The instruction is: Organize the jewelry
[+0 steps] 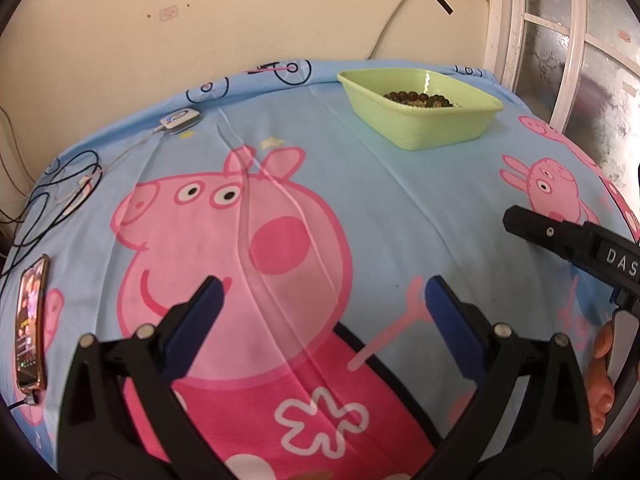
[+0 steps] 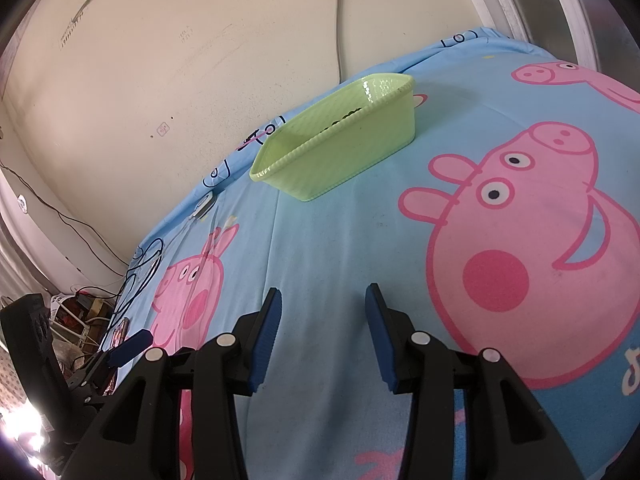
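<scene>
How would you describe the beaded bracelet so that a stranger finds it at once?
Look at the blue cartoon-pig sheet, then at its far end near the wall, where a light green basket stands. The bracelet of dark round beads lies inside it, the only thing there.

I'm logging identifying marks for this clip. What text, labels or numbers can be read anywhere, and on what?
"DAS": white letters on the right gripper, cut off by the picture's edge.
Phone screen: too blurred to read.
Small wall sticker: too small to read.
Green basket: no text visible.
</scene>
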The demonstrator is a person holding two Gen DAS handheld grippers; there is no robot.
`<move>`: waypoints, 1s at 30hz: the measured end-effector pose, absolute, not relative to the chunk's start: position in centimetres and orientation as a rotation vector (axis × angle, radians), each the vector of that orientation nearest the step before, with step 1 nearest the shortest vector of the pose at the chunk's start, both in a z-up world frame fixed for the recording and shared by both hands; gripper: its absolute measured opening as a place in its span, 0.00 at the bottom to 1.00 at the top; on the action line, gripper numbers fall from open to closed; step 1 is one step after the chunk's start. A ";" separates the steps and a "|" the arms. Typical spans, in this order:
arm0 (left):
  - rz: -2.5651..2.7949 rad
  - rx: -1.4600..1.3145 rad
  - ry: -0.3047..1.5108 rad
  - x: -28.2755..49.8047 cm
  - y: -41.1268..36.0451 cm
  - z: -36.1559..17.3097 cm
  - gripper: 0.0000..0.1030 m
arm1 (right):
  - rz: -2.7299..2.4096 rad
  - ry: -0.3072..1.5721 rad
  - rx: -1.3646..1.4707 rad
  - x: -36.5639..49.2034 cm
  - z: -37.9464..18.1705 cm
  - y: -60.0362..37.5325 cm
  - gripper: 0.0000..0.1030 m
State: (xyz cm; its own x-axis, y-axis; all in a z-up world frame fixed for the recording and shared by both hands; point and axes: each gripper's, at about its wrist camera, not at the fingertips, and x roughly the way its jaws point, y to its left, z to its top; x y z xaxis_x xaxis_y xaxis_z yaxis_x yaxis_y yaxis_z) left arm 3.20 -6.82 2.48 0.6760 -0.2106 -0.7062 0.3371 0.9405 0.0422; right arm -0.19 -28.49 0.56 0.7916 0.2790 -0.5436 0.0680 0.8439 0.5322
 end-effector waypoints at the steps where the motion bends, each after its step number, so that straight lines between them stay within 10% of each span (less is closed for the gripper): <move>1: -0.309 0.175 0.770 3.2 -6.8 2.5 0.94 | 0.120 0.656 0.564 -0.2 0.5 -28.5 0.18; 30: -0.316 0.188 0.773 3.2 -6.9 2.2 0.94 | 0.120 0.656 0.564 -0.2 0.6 -28.5 0.19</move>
State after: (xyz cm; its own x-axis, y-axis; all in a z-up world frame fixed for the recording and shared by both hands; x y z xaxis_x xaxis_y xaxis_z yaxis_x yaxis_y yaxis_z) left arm 3.16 -6.90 2.18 0.6718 -0.2105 -0.7102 0.3474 0.9363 0.0512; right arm -0.18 -28.46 0.58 0.7915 0.2785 -0.5441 0.0687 0.8440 0.5319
